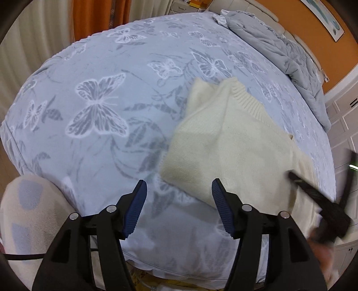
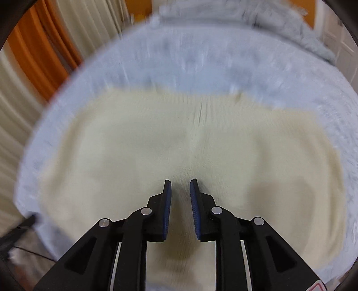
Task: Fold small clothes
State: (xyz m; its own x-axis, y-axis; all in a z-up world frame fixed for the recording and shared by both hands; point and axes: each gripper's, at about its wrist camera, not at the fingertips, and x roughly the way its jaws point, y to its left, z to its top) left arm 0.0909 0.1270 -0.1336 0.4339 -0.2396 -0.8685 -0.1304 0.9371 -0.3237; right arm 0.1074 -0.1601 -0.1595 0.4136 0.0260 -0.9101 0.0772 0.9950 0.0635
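A cream knitted sweater (image 1: 228, 143) lies partly folded on the blue butterfly bedspread (image 1: 107, 94), its ribbed collar pointing away. My left gripper (image 1: 179, 185) is open and empty, hovering just in front of the sweater's near left corner. The right gripper (image 1: 313, 197) shows blurred at the sweater's right edge in the left wrist view. In the right wrist view the sweater (image 2: 179, 138) fills the middle, blurred by motion, and my right gripper (image 2: 180, 181) hovers over its near part with the jaws narrowly apart and nothing between them.
A crumpled grey quilt (image 1: 279, 49) lies along the far right of the bed. A cream cushion with blue patches (image 1: 29, 215) sits at the near left. Orange and cream curtains (image 1: 100, 15) hang behind. White cabinets (image 1: 344, 120) stand to the right.
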